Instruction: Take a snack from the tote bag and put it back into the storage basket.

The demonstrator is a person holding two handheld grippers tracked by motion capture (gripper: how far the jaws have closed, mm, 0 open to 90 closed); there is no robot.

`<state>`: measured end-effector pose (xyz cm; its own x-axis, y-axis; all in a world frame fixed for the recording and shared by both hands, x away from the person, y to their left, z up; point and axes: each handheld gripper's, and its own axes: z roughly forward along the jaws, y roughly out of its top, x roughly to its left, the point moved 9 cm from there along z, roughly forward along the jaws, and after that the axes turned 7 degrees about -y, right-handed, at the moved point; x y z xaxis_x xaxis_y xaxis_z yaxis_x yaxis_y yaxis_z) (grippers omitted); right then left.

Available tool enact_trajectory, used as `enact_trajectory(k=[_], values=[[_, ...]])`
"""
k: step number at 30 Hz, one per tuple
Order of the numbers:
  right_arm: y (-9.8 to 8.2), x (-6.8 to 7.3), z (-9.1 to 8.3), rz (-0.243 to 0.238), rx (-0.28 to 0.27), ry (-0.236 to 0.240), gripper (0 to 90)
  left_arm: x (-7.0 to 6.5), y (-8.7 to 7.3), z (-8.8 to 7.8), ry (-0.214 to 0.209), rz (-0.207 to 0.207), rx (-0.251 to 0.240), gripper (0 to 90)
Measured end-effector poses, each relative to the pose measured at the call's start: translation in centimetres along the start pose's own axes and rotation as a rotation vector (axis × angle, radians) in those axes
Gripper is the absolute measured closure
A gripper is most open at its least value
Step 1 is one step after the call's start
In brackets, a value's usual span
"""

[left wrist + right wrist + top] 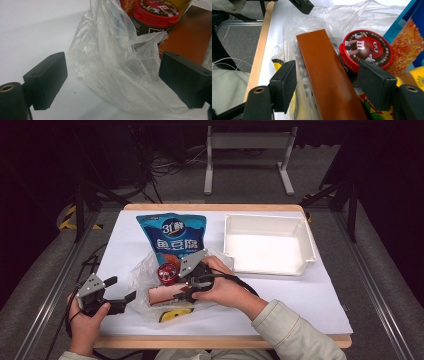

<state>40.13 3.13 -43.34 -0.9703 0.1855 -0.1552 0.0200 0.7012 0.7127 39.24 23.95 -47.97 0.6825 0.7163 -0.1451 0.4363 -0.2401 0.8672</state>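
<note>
Barely begun: the snacks are all in or beside the plastic bag, and the white tray stands empty.

High view: the clear plastic bag (pixel 150 292) lies near the table's (pixel 320 300) front edge, left of centre, with the brown box (pixel 162 295) and the red-lidded jar (pixel 167 273) in it; the blue pouch (pixel 172 237) lies behind it and the white tray (pixel 267 244) sits toward the far right corner, holding nothing, so by my judgement every item is yet to be moved. Left gripper view: the left gripper (pixel 112 80) stands wide open around a fold of the bag, its pads off the film. Right gripper view: the right gripper (pixel 328 86) straddles the brown box with jaws wide, with gaps at both pads, so the box is not yet gripped; the jar sits just beside it.
</note>
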Motion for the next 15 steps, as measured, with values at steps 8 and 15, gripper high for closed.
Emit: enact_trajectory(k=[8, 15], values=[[-0.7, 0.0, 0.8, 0.0, 0.028, 0.004, 32.8, 0.0, 0.0, 0.0, -0.002, -0.002, 0.0, 8.8], [-1.1, -0.1, 1.4, -0.02, 0.051, 0.005, 34.9, -0.1, -0.1, 0.1, -0.002, -0.003, 0.005, 8.8]])
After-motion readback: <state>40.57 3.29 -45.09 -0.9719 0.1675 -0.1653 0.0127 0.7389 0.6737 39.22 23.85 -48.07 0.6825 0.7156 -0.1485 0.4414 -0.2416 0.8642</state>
